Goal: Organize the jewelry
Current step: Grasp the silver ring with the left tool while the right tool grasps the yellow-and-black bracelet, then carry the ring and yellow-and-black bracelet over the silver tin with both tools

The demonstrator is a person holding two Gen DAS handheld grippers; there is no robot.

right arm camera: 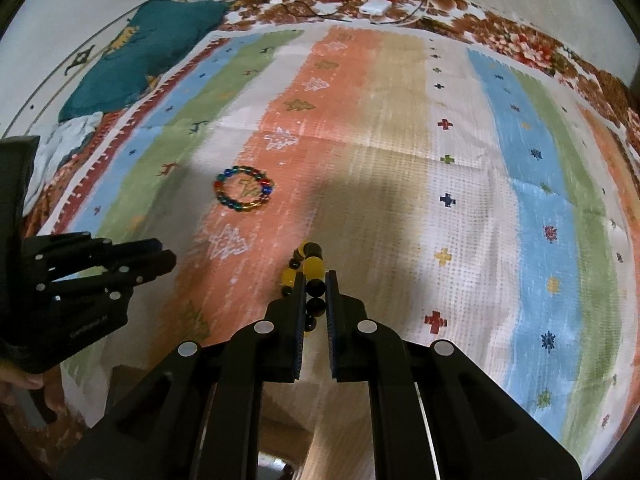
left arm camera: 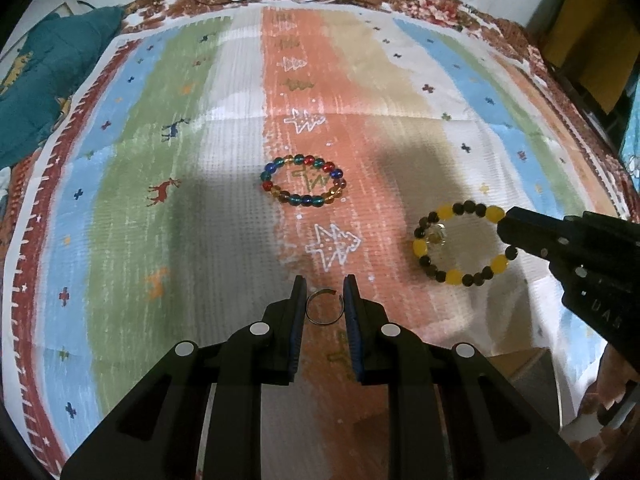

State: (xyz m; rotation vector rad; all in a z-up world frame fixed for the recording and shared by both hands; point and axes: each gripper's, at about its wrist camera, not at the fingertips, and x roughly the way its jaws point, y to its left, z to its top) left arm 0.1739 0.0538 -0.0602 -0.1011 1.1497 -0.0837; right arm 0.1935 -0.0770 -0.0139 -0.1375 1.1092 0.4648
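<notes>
Fingers of the left gripper [left arm camera: 324, 300] pinch a thin ring [left arm camera: 323, 307]; the right gripper [right arm camera: 316, 284] clamps the yellow-black bracelet [right arm camera: 307, 270] above the striped cloth [right arm camera: 460, 168]. Lifting step; next, a container, none plainly visible.

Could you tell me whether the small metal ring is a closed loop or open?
Open: the small metal ring, held between the left gripper fingers, shows a gap at its top.
</notes>
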